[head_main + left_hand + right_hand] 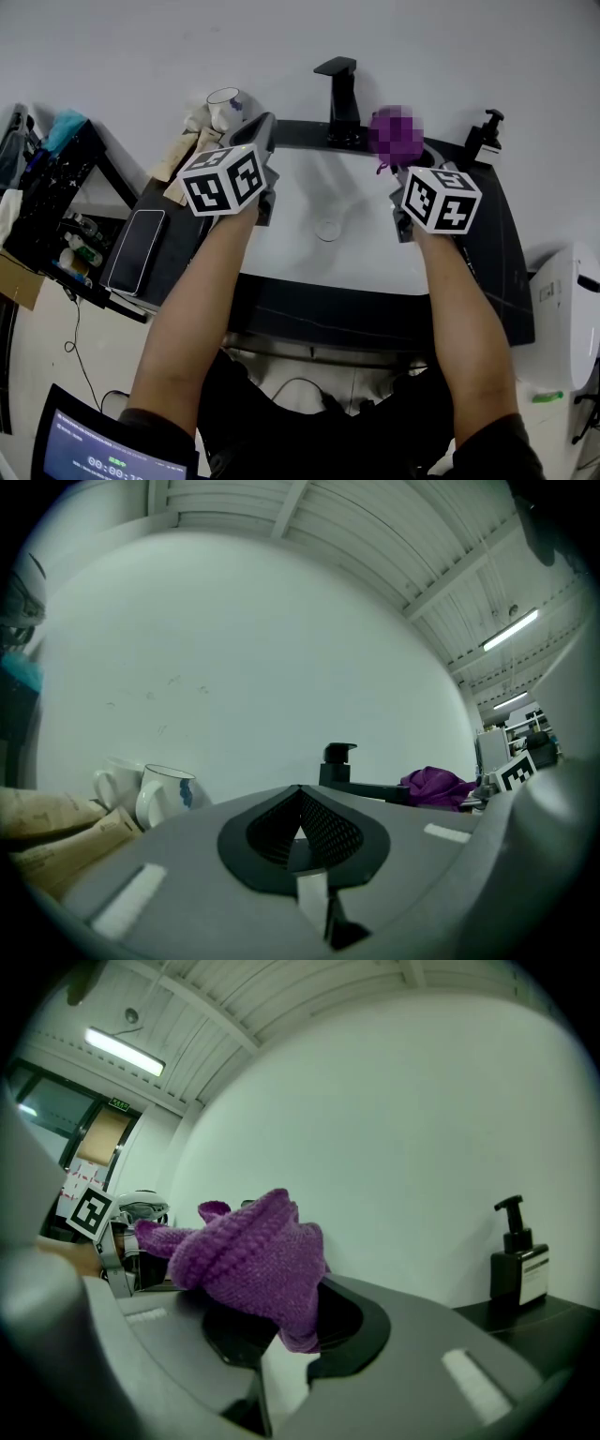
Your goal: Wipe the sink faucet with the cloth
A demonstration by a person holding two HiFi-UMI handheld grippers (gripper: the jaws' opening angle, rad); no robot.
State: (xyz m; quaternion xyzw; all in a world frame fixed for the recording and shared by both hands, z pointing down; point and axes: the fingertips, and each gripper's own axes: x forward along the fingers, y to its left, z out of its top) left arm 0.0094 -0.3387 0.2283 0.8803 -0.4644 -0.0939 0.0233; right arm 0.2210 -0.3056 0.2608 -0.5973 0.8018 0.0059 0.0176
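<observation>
So the wiping itself hasn't started, as far as I can tell. The right gripper is clamped down on a purple knitted cloth, which bunches up out of its tips. It's held up over the back of the sink, just right of the black faucet and apparently not touching it.

The left gripper has its tips pressed together on nothing, hovering over the sink's left rear corner.

My guess at the next move: swing the cloth left onto the faucet body and rub along it.

Not much is in the way. The soap dispenser sits on the bench off to the right. The mugs and a phone are off to the left.
</observation>
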